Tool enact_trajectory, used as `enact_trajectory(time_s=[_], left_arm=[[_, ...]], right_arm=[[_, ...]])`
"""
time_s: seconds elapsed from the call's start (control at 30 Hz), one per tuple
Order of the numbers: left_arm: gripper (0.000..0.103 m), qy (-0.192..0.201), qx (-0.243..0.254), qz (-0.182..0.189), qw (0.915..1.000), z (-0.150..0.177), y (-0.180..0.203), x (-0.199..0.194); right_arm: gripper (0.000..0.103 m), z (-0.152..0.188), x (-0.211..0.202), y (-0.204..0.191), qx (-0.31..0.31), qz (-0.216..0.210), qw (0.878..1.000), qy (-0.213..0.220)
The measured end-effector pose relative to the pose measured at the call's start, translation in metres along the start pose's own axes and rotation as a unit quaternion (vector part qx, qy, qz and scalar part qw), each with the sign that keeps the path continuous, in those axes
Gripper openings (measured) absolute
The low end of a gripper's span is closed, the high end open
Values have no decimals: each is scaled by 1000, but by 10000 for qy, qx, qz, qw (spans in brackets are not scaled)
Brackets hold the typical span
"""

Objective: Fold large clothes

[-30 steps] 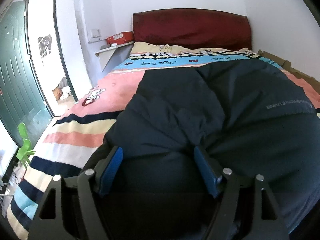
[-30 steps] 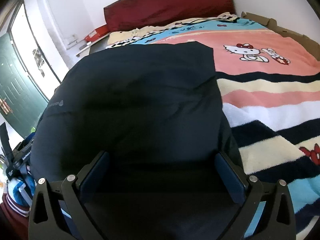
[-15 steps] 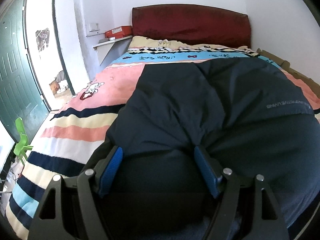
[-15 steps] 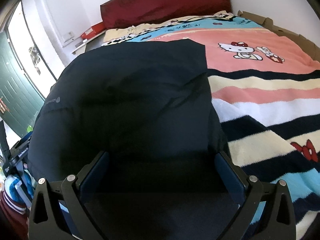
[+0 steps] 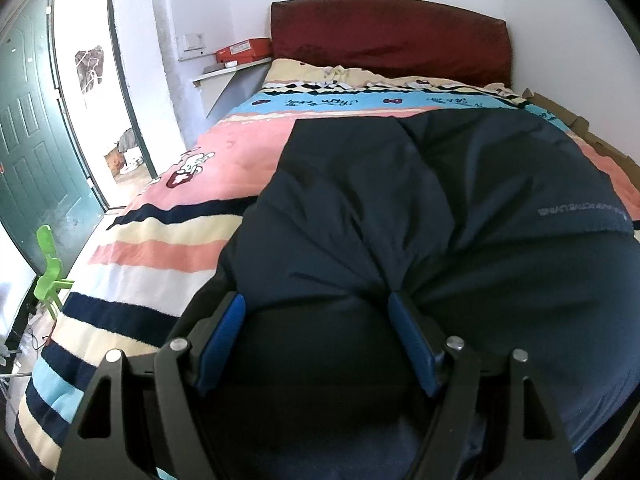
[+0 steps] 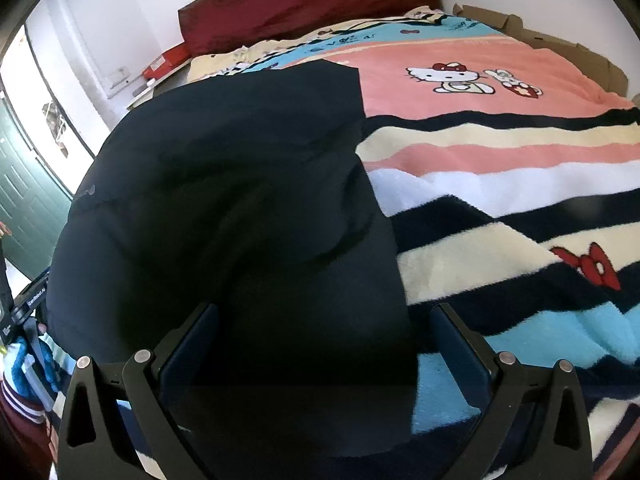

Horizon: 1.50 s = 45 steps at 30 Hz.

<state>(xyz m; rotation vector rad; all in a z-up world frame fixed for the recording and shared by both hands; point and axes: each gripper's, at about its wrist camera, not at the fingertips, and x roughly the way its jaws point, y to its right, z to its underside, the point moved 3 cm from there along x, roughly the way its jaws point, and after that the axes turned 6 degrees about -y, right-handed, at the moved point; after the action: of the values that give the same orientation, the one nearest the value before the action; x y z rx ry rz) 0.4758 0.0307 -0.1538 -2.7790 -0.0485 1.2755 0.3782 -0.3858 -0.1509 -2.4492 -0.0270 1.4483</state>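
Observation:
A large dark navy jacket [image 5: 420, 208] lies on the striped Hello Kitty blanket [image 5: 168, 248] of the bed; it also fills the left of the right wrist view [image 6: 224, 184]. My left gripper [image 5: 316, 312] has its blue pads [image 5: 224, 332] partly closed on a bunched near edge of the jacket, with folds radiating from the right pad. My right gripper [image 6: 324, 320] stands wide apart with the jacket's near edge lying between its jaws; the cloth hangs over the gap and I cannot tell a grip.
A dark red headboard [image 5: 392, 36] is at the far end. An orange box [image 5: 242, 49] sits on a wall shelf. A green door [image 5: 28, 168] and a green child's chair [image 5: 50, 264] are left of the bed. Cardboard [image 6: 532, 36] lines the right bedside.
Both views show the jacket drawn slightly toward me and down the bed; the far hem sits lower on the blanket. The jaws keep the same spread.

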Motion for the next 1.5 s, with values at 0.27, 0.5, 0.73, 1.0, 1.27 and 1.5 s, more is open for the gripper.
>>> enact_trajectory(time_s=[0.27, 0.5, 0.73, 1.0, 1.27, 1.5], left_arm=[[73, -2, -169, 414, 9990, -9, -27, -18], [73, -25, -449, 516, 9977, -16, -84, -33], [73, -489, -927, 1563, 9821, -47, -110, -13], [73, -1795, -600, 2281, 9551, -65, -79, 65], [103, -2364, -1074, 2999, 9180, -35, -87, 129], [103, -2432, -1301, 3806, 8826, -22, -80, 128]], right_arm=[[102, -8, -19, 16, -210, 380, 9990, 87], [102, -18, -41, 43, -141, 592, 9977, 302], [102, -43, -32, 45, 153, 0, 9997, 183], [102, -72, 36, 36, 700, -1529, 9820, -863], [102, -67, 103, 31, 846, -2273, 9543, -1745], [102, -64, 120, 7, 957, -2888, 9311, -2012]])
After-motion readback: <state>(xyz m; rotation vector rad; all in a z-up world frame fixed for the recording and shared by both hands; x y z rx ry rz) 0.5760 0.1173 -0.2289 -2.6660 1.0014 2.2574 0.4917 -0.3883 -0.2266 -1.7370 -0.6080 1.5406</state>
